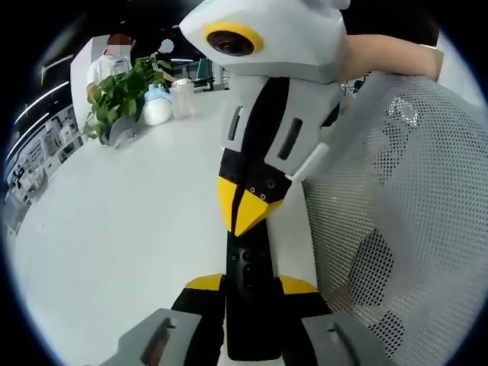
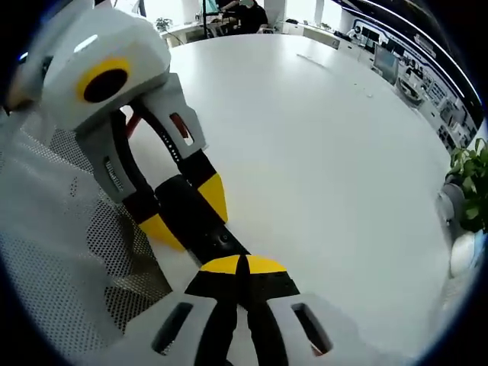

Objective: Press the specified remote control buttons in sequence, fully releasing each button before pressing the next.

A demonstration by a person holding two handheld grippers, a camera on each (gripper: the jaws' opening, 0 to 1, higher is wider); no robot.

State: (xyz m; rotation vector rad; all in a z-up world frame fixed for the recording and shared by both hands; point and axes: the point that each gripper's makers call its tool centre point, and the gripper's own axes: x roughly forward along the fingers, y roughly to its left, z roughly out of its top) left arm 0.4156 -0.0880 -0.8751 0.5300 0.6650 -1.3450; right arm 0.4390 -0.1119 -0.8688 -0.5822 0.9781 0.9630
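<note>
A leafy potted plant [image 1: 122, 95] stands beside white bottles [image 1: 156, 105] on the white table [image 1: 114, 221].

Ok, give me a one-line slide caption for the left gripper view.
Left gripper holds a black remote control between its yellow-tipped jaws while the right gripper comes down with closed jaws onto its buttons, above a white table.

Black remote [image 1: 248, 293] clamped between fingers

Probably an office: long white table [image 2: 335, 145], mesh chair [image 1: 404, 206], distant desks [image 2: 229, 19].
</note>
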